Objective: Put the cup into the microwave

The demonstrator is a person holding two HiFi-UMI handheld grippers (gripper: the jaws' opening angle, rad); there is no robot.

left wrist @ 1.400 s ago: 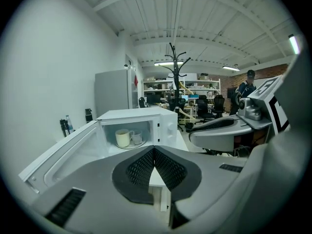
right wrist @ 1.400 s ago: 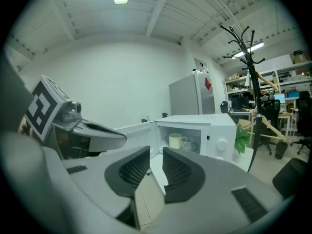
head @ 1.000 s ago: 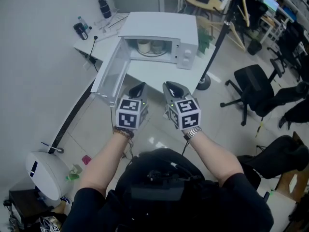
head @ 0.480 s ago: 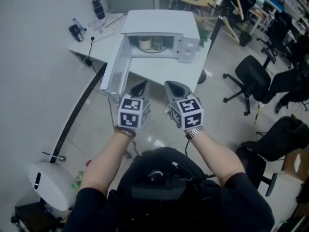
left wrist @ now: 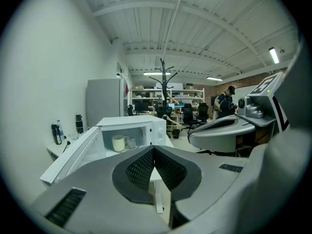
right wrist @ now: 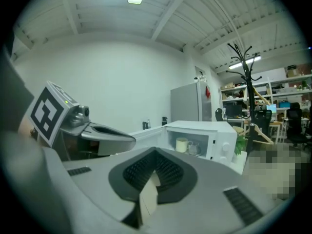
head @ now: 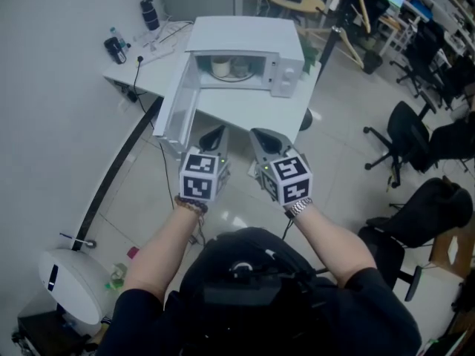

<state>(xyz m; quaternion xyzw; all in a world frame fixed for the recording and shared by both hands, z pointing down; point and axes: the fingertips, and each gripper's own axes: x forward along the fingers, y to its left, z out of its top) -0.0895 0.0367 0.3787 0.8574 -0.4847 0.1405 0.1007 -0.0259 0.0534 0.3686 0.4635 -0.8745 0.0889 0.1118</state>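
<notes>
Seen from the head camera, a person stands back from a white table (head: 256, 116), holding the left gripper (head: 216, 131) and right gripper (head: 261, 133) side by side in front of the chest. Both grippers' own views show the ribbed jaws pressed together with nothing between them.

The cream cup (head: 221, 67) sits inside the open microwave (head: 249, 34), on the left of the glass turntable, just beside a small clear glass (head: 240, 68). The microwave stands towards the table's right end. Its door (head: 177, 108) hangs wide open, reaching past the table's near left edge.

Compared with a second ago, little differs. The microwave sits a touch smaller and further off in the view, and the office chairs on the right have shifted in frame, so the person seems to have eased backwards. The grippers keep the same empty, closed pose, and the cup is in the same spot.

As a judgement, the cup's placement looks finished. Only the open door remains, and the task does not ask for it to be shut.

No brand name or label is readable on the microwave. The only markings are black-and-white square patterns on each gripper's cube. A dark flask (head: 150, 13) and a bottle (head: 115, 49) near the table's far left corner show no legible print.
</notes>
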